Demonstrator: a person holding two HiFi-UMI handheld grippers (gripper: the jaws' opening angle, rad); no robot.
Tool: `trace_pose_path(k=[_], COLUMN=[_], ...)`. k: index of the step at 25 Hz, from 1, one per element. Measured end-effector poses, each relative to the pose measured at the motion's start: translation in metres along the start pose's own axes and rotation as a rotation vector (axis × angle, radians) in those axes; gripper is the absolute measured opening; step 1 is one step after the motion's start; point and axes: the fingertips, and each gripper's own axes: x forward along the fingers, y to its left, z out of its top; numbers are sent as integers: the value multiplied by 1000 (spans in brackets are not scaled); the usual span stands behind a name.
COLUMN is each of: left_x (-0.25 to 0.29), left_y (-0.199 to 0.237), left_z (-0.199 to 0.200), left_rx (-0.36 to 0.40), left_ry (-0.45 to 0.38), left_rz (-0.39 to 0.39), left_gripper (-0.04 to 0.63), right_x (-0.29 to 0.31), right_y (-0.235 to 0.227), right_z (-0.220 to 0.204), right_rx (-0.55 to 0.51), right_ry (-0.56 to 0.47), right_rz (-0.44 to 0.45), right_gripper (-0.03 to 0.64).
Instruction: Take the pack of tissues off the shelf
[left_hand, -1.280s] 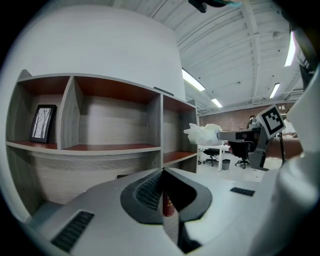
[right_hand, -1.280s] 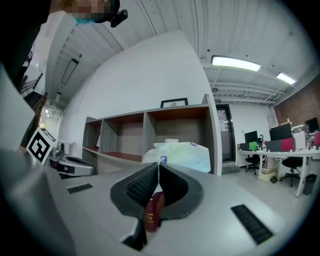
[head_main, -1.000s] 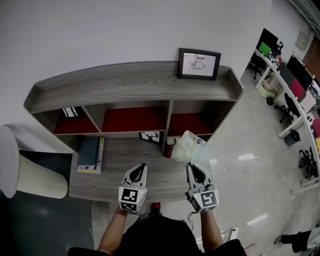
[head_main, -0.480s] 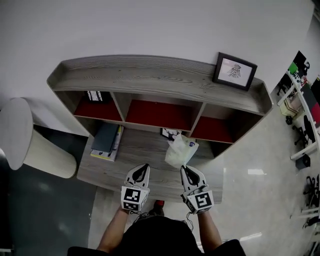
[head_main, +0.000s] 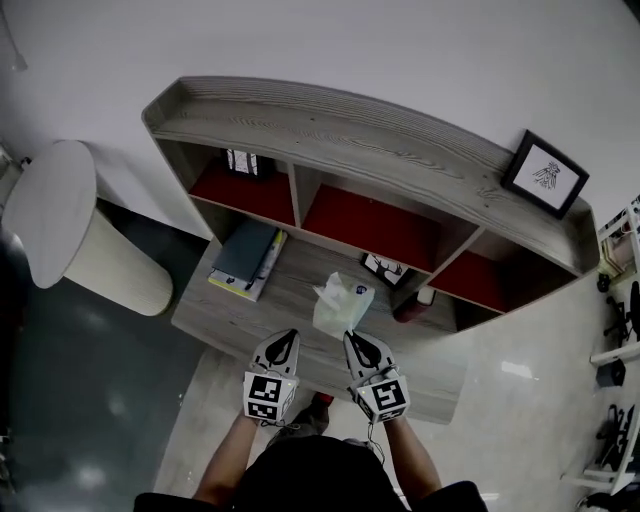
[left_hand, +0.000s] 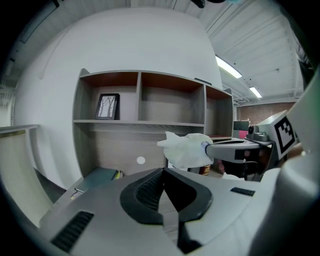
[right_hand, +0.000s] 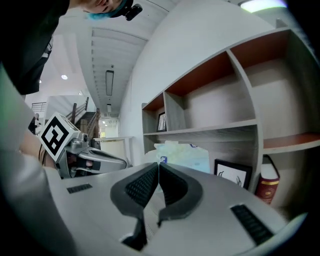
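Observation:
The pack of tissues (head_main: 342, 305), pale green-white plastic with a tissue poking out the top, hangs over the grey wooden desk (head_main: 215, 318) in front of the shelf's middle compartment. My right gripper (head_main: 352, 338) is shut on its near edge; in the right gripper view the pack (right_hand: 182, 156) sits just beyond the closed jaws of that gripper (right_hand: 158, 165). My left gripper (head_main: 283, 343) hovers beside it on the left, shut and empty. In the left gripper view this gripper (left_hand: 163, 171) shows closed jaws, with the pack (left_hand: 189, 149) to the upper right.
The shelf (head_main: 340, 135) has red-backed compartments. A framed picture (head_main: 544, 173) stands on top at the right. Books (head_main: 245, 258) lie on the desk's left. A small frame (head_main: 384, 268) and a red canister (head_main: 412, 306) stand behind the pack. A white round bin (head_main: 75, 230) is at left.
Both grippers have moved left along the desk. The tissue pack has travelled with the right gripper from the right compartment's front to the middle one's.

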Motion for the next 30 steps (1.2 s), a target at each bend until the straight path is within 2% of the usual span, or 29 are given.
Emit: trace_pose_path(k=[6, 11, 15, 30], left_x=[-7, -4, 1, 30], left_y=[34, 53, 55, 42], left_z=[-26, -49, -67, -112], left_rx=[-52, -85, -108, -171], left_ry=[35, 72, 100, 178], left_rz=[80, 110, 112, 63], left_gripper=[6, 6, 6, 6], right_x=[33, 56, 66, 82], right_y=[15, 14, 10, -6], right_z=[-23, -54, -79, -161], right_rx=[25, 26, 32, 66], right_ry=[56, 110, 183, 342], right_rz=[65, 90, 98, 80], right_gripper=[31, 31, 31, 31])
